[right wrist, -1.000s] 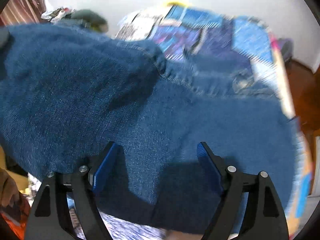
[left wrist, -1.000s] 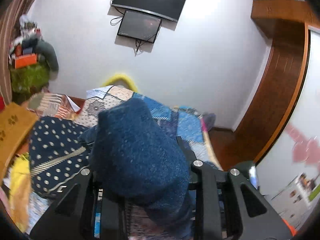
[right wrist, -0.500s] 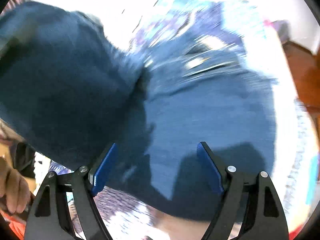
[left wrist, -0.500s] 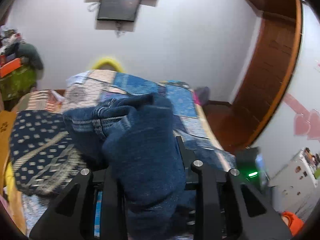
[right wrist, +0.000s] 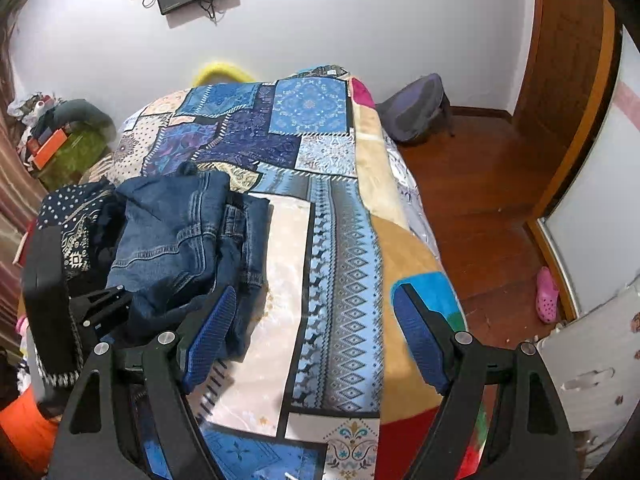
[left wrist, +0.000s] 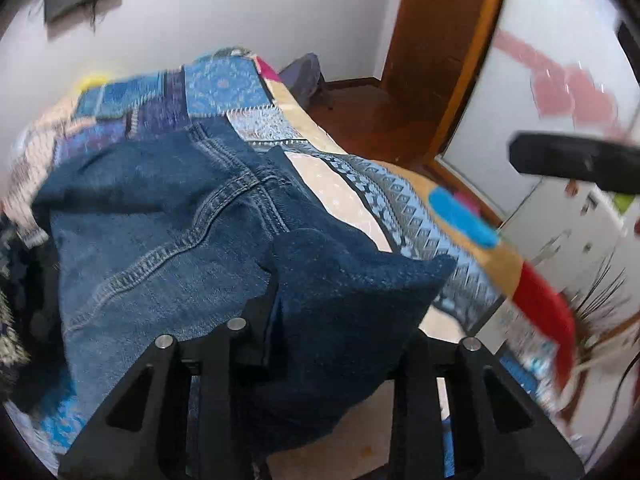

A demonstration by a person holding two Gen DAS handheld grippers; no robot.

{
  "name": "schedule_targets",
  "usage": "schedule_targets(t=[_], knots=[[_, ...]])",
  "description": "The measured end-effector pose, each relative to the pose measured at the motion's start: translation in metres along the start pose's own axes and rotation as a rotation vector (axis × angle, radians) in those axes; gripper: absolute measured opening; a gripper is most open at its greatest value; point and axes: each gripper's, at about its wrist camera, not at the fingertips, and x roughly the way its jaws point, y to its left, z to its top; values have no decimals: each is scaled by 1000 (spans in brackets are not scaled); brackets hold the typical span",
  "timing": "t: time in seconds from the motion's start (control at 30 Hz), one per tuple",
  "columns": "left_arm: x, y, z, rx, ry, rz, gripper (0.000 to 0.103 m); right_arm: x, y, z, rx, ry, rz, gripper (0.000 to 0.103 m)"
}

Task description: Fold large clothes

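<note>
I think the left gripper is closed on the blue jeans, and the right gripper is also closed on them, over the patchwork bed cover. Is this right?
Not fully. The left gripper is closed on the jeans, but the right gripper is open and holds nothing: in the right wrist view its blue pads stand wide apart above the patchwork bed cover, beside the jeans.

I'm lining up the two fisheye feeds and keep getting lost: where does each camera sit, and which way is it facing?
Left wrist: behind the left gripper, facing the jeans clamped in it; right gripper's blue pad upper right.
Right wrist: behind the open right gripper, looking along the patchwork bedspread; left gripper lower left.
Shared: jeans, bedspread.
</note>
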Motion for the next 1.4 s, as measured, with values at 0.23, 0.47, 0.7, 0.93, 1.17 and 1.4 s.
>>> schedule_targets(t=[0.23, 0.47, 0.7, 0.93, 1.17, 1.4], knots=[[-37, 9, -5, -25, 16, -88, 51, -7, 27, -8, -55, -8, 103, 78], [-83, 46, -20, -111, -57, -14, 62, 2, 67, -5, -121, -13, 177, 78], [-68, 101, -45, -198, 5, 146, 65, 37, 81, -24, -155, 81, 169, 79], [-53, 127, -92, -312, 38, 143, 68, 53, 51, -44, -20, 180, 222, 80], [-65, 142, -81, -317, 26, 155, 69, 43, 60, -19, -53, 145, 208, 80], [-73, 169, -65, -341, -29, 225, 69, 54, 82, 6, -83, 102, 232, 80]])
